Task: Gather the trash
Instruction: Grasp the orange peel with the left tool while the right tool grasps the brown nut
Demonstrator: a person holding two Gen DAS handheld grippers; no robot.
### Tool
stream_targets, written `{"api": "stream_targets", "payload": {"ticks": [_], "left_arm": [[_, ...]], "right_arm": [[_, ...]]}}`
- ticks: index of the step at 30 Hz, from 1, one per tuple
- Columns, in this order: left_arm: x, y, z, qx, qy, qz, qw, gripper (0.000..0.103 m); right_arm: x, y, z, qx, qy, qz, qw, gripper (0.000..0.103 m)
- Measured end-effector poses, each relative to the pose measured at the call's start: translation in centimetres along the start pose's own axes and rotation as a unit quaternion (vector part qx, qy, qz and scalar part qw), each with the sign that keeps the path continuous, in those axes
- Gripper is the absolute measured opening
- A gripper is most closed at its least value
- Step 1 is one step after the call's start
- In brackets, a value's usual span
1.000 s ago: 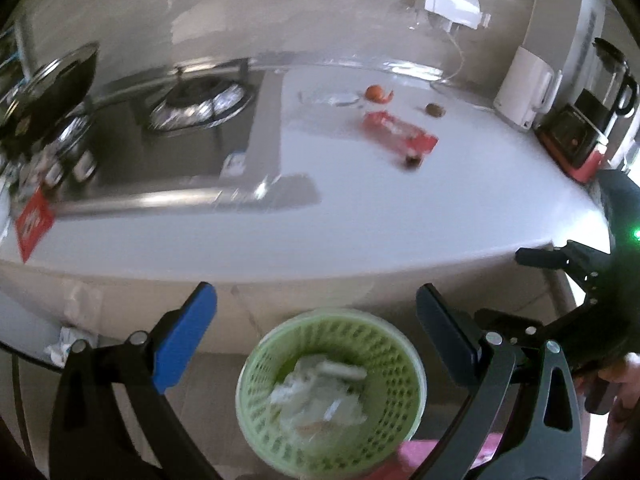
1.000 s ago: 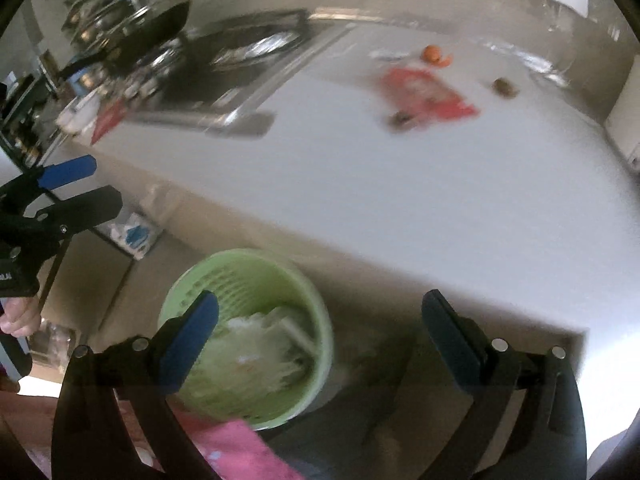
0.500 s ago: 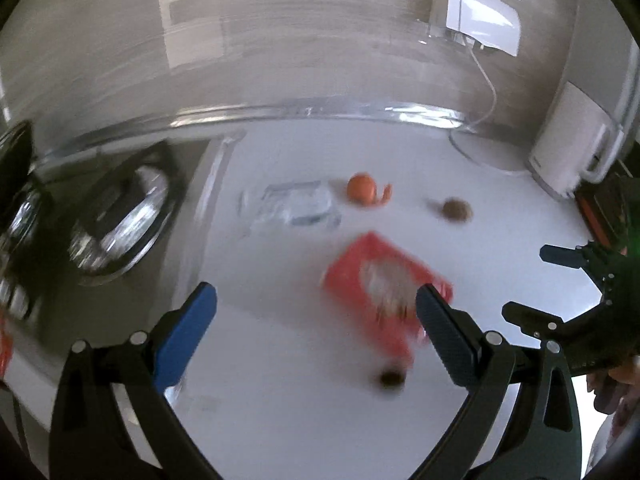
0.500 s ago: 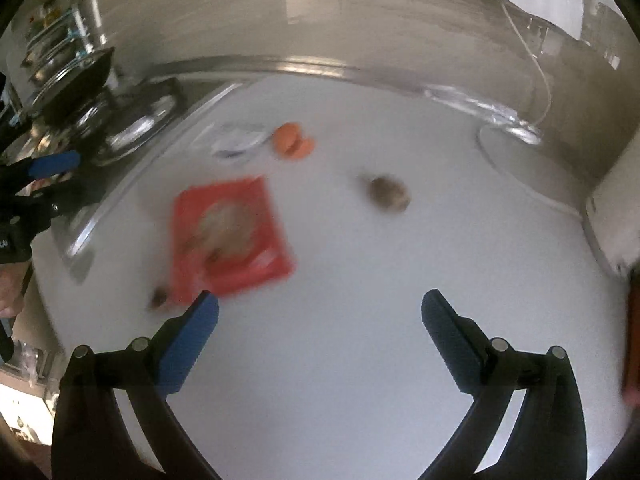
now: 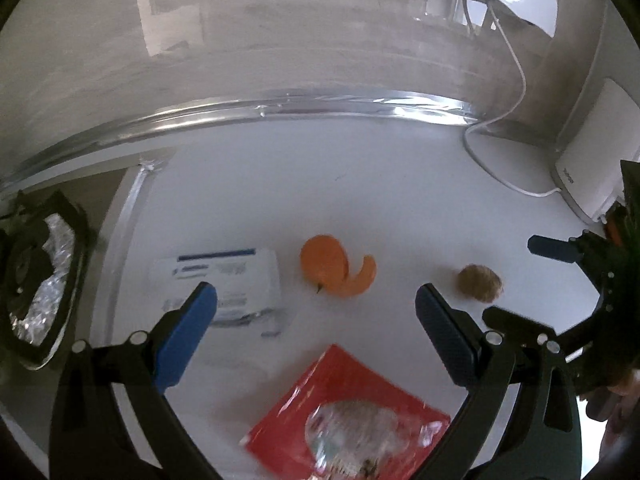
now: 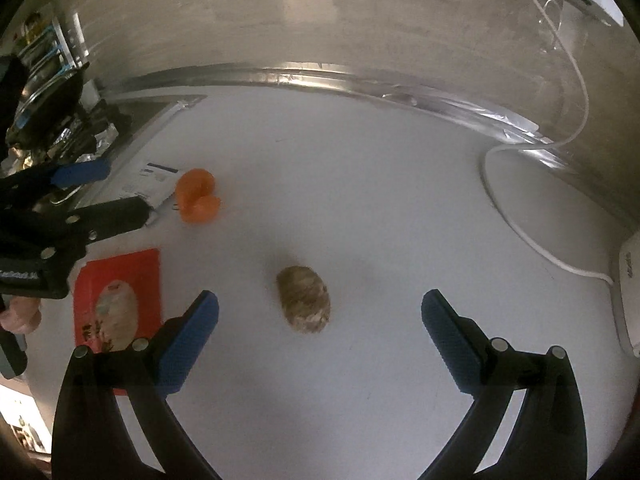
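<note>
On white counter (image 6: 360, 184) by steel backsplash (image 6: 280, 20): orange peel (image 5: 334, 270), red wrapper (image 5: 352, 412); both grippers' fingers (image 6: 188, 344) spread, empty.

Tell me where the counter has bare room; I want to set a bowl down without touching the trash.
Bare patch: right of the brown lump, bordered by the white cable. Also behind the orange peel, toward the wall. Crowded: the left, where peel, white packet and red wrapper cluster.
</note>
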State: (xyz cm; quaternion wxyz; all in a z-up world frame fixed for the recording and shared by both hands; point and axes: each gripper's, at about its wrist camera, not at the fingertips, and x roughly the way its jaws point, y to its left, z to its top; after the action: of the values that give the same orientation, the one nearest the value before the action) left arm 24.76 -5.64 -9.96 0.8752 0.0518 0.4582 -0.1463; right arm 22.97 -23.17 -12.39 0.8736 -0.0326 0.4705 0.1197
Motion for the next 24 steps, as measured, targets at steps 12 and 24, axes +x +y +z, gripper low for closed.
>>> {"api": "stream_targets", "payload": {"ticks": [12, 24], "left_arm": [[4.1, -2.1, 0.8, 0.027, 0.034, 0.015, 0.9989, 0.048], [1.2, -1.5, 1.4, -0.009, 0.007, 0.009, 0.9999, 0.022]], "right_arm": [[1.0, -1.2, -0.1, 0.013, -0.008, 0.011, 1.000, 0.101], [0.7, -0.5, 0.0, -0.014, -0.033, 0.020, 0.999, 0.101]]}}
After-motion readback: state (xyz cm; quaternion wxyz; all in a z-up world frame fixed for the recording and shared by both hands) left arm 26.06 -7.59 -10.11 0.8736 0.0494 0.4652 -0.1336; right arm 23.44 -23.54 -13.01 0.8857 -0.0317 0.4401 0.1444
